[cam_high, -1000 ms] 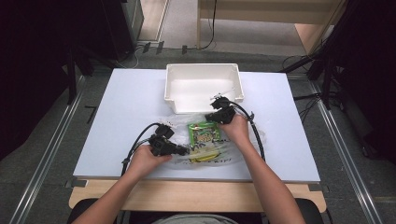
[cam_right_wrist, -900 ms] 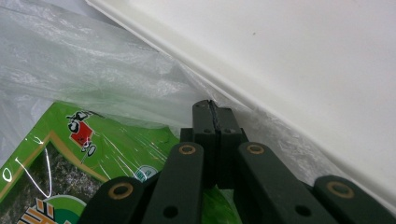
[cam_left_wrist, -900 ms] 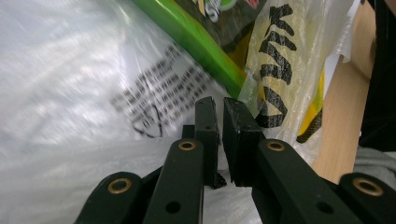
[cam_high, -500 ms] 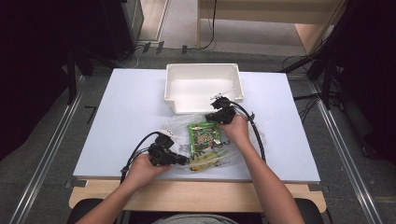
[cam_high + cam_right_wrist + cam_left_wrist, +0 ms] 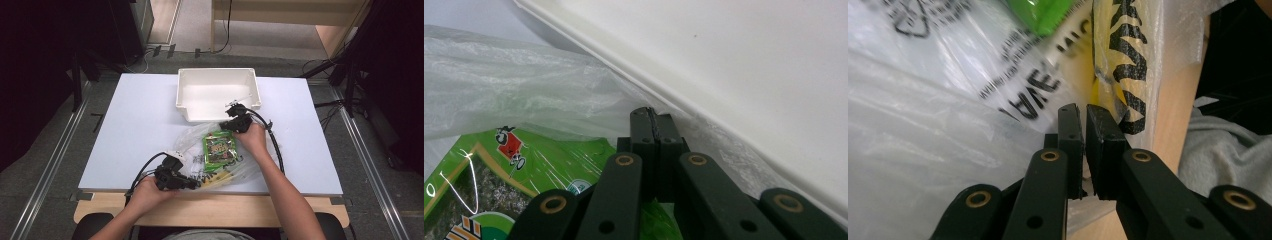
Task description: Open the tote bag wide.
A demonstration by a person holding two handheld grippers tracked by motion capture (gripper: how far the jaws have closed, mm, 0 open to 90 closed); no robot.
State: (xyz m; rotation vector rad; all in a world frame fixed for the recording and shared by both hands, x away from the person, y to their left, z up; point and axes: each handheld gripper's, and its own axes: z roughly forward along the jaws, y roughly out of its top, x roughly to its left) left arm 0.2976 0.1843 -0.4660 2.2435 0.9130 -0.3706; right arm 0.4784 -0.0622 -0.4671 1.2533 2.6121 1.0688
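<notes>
Tongs at left [image 5: 192,185] and right [image 5: 226,123] pinch plastic bag [image 5: 197,142] at opposite ends, stretching it flat on table [image 5: 130,125].

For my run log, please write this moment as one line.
left gripper: shut on plastic bag | right gripper: shut on bag | green packet: inside

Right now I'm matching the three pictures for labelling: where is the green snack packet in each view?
High view: the green snack packet lies at table centre inside the clear plastic bag, below the white bin.
Left gripper view: its green corner shows at the top edge.
Right gripper view: it sits lower left, under the bag film.
Shared landmark: the clear plastic bag.
</notes>
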